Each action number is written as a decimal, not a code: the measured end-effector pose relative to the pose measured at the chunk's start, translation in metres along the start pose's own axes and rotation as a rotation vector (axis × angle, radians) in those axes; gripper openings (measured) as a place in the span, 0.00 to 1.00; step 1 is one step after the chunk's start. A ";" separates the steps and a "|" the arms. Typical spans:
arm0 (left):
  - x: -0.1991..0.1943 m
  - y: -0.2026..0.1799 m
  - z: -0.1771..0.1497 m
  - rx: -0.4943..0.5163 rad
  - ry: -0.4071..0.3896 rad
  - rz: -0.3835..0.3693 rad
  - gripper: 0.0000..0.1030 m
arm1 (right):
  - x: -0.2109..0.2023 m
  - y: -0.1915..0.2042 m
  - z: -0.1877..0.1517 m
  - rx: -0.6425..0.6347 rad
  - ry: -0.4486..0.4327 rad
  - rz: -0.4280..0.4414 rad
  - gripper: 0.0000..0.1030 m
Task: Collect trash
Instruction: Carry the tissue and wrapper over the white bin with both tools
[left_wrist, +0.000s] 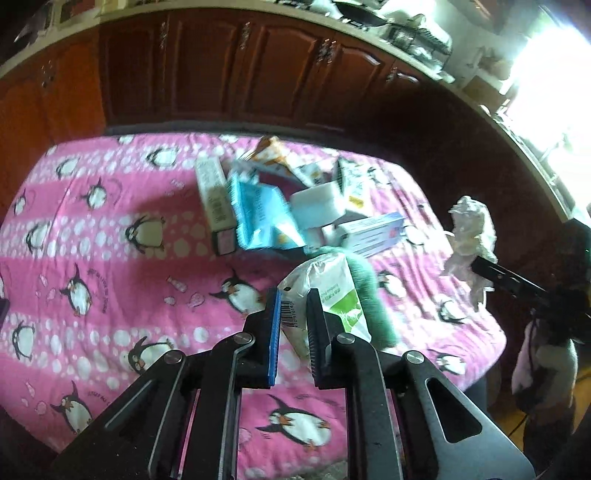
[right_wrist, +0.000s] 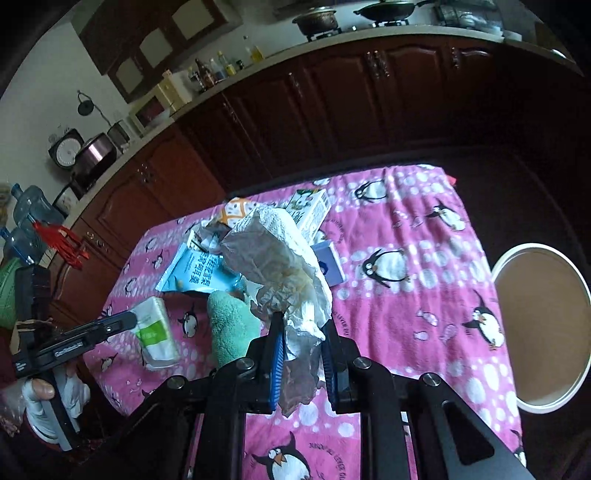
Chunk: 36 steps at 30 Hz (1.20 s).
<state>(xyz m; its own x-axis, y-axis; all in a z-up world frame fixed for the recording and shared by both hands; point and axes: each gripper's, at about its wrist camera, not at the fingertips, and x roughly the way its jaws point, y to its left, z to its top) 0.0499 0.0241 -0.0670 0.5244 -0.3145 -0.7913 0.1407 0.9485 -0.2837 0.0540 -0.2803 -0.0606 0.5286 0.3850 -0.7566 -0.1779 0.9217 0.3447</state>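
Crumpled paper wad (right_wrist: 280, 266), glossy plastic packet (left_wrist: 325, 291), fuzzy cloth (right_wrist: 231, 325).
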 end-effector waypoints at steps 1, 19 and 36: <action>-0.003 -0.005 0.001 0.010 -0.005 -0.005 0.11 | -0.003 -0.003 0.001 0.005 -0.007 -0.005 0.17; 0.013 -0.123 0.035 0.198 -0.026 -0.126 0.11 | -0.057 -0.064 -0.001 0.111 -0.095 -0.107 0.17; 0.067 -0.227 0.058 0.308 0.026 -0.225 0.10 | -0.105 -0.140 -0.017 0.267 -0.151 -0.250 0.17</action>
<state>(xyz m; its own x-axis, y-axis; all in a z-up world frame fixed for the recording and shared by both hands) 0.1014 -0.2102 -0.0242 0.4308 -0.5133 -0.7422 0.4978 0.8212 -0.2790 0.0093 -0.4492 -0.0389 0.6483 0.1208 -0.7517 0.1833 0.9335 0.3081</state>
